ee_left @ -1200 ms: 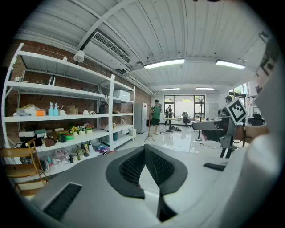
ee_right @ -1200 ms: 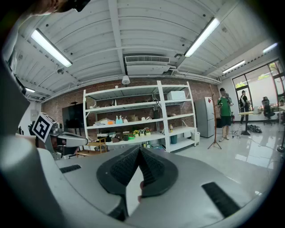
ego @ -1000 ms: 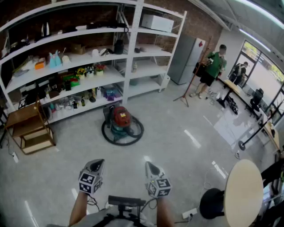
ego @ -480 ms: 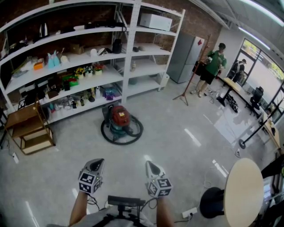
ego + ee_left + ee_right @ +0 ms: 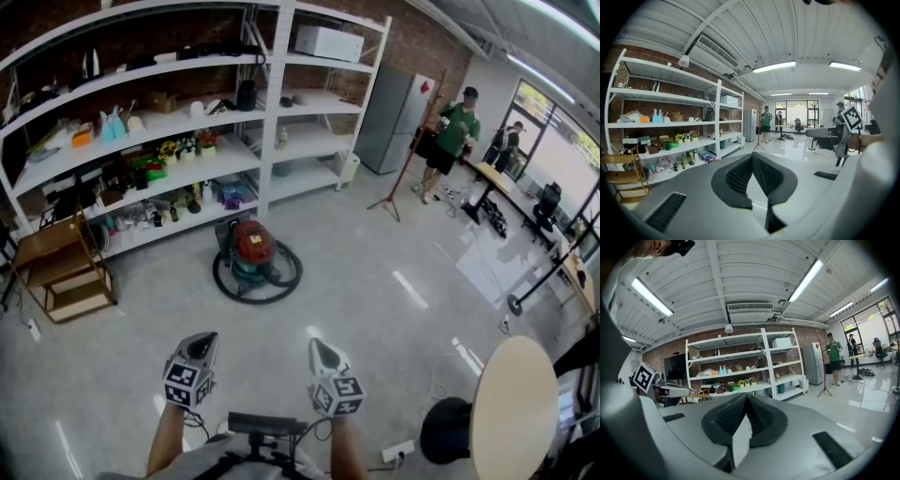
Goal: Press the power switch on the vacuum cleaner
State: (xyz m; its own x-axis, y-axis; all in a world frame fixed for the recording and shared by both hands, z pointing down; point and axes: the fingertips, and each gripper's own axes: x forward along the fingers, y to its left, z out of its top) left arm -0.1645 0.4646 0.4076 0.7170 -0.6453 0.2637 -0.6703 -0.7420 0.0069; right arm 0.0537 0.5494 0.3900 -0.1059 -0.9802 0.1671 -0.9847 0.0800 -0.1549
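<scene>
1. Vacuum cleaner (image 5: pixel 255 251): it stands on the floor (image 5: pixel 394 309) just in front of the shelving (image 5: pixel 272 112), red top upward, with its hose (image 5: pixel 225 286) coiled round the base. The power switch is too small to make out.
2. Left tool (image 5: pixel 199 347): jaws together, nothing between them. Right tool (image 5: pixel 321 352): likewise closed and empty.
3. Governing relation: the cleaner lies straight ahead of the person, well apart from both tools and about midway between their lines. Neither tool is clearly nearer.
4. Both tools point out across the room above the cleaner; neither gripper view shows it.
5. Judgement: the press is not yet begun. It calls for closing in and lowering one tool tip onto the top.
</scene>
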